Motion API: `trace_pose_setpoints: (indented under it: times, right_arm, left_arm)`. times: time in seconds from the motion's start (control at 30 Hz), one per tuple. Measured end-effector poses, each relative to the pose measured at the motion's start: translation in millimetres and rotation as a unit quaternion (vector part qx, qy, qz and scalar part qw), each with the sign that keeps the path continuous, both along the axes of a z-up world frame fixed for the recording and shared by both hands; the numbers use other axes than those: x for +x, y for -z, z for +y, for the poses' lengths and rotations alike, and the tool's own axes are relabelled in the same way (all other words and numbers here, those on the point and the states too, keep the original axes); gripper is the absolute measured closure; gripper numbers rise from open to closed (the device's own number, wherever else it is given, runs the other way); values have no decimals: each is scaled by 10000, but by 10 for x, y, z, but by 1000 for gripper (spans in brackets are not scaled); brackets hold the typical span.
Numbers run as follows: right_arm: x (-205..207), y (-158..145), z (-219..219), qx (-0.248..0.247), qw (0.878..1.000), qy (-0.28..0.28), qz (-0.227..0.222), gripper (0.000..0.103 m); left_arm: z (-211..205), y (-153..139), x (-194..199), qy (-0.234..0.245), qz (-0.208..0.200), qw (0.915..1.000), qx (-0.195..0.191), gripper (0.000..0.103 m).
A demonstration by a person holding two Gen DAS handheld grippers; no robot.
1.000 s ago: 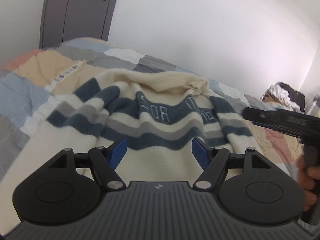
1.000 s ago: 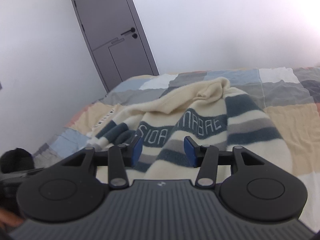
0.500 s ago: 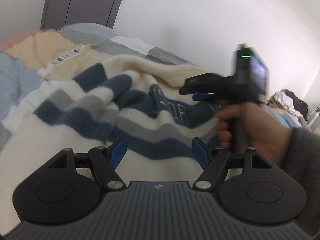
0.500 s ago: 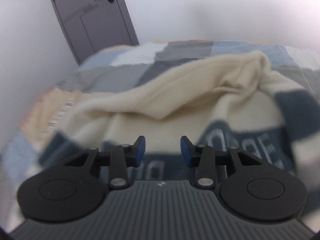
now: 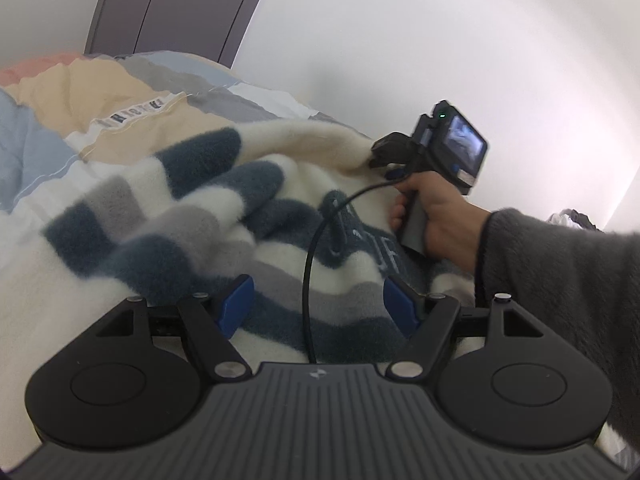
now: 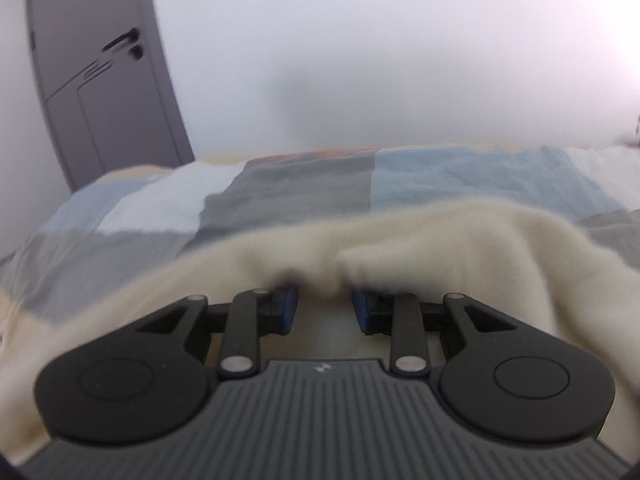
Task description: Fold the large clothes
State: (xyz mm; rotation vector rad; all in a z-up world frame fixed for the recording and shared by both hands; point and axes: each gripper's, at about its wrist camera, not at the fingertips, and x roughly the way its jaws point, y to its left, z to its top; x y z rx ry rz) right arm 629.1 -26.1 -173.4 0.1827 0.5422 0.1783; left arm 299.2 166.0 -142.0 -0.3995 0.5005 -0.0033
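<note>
a patchwork bedspread [image 5: 44, 136] covers the bed, and the cream sweater [image 5: 168, 216] with navy and grey stripes lies crumpled across it. the left gripper [image 5: 316, 312] hangs just above the stripes, jaws wide apart, nothing between them. the right gripper [image 6: 324, 308] has just been closing at the cream hem; through the blur, it seems fabric sits between its pads.

- Bed [image 5: 52, 92] carries everything; its top is a patchwork cover [image 6: 296, 188] in grey, pale blue, white, beige and salmon blocks.
- A white strip with dark print [image 5: 132, 114] sits on 1 beige block.
- Fleece sweater [image 5: 224, 216], cream with navy and grey stripes, lies crumpled directly on the cover, 1 cream edge raised.
</note>
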Motion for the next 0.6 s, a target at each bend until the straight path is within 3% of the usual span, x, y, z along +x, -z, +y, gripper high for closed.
trace_pose_setpoints:
  times: [0.27, 0.6]
  right_arm:
    - [-74, -8, -193, 513, 9984, -248, -34, 71]
    - [-703, -74, -185, 104, 9942, -1060, 120, 67]
  left_arm:
    - [1, 49, 62, -59, -3, 9999, -143, 27]
    - [42, -26, -42, -303, 99, 9989, -357, 27]
